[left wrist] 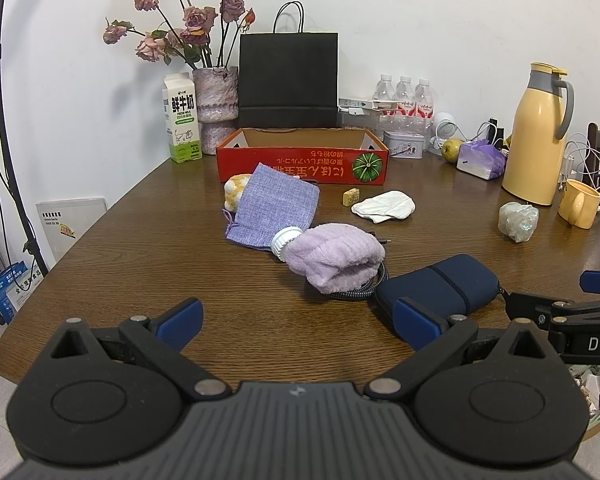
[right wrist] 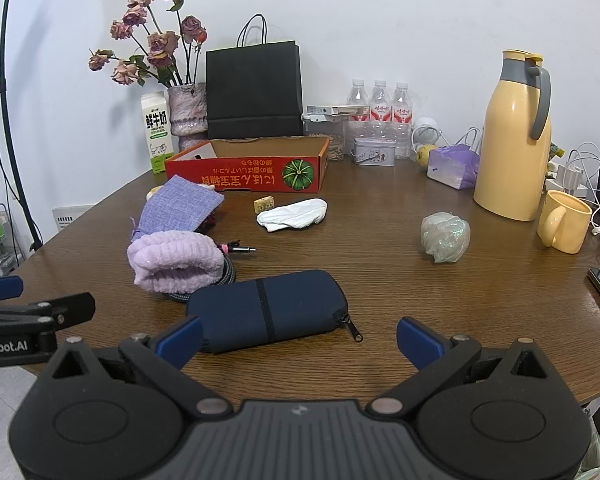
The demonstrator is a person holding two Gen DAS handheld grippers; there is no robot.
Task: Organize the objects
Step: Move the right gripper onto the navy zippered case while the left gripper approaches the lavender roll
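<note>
Nothing is picked up yet. Both the left hand-held gripper [left wrist: 298, 322] and the right hand-held gripper [right wrist: 299, 338] are wide apart and empty. The blue pouch [right wrist: 266, 310] lies on the surface [right wrist: 380, 264] just ahead; it probably goes into the red box [right wrist: 246, 170] next.

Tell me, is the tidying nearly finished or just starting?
Just starting, it seems. Done: nothing visible; the part of the red box we can see inside holds nothing. In hand: nothing; the left gripper and right gripper are both open. Left: the navy pouch, lilac towel, purple bag, white cloth and small yellow block all lie loose on the table.
</note>
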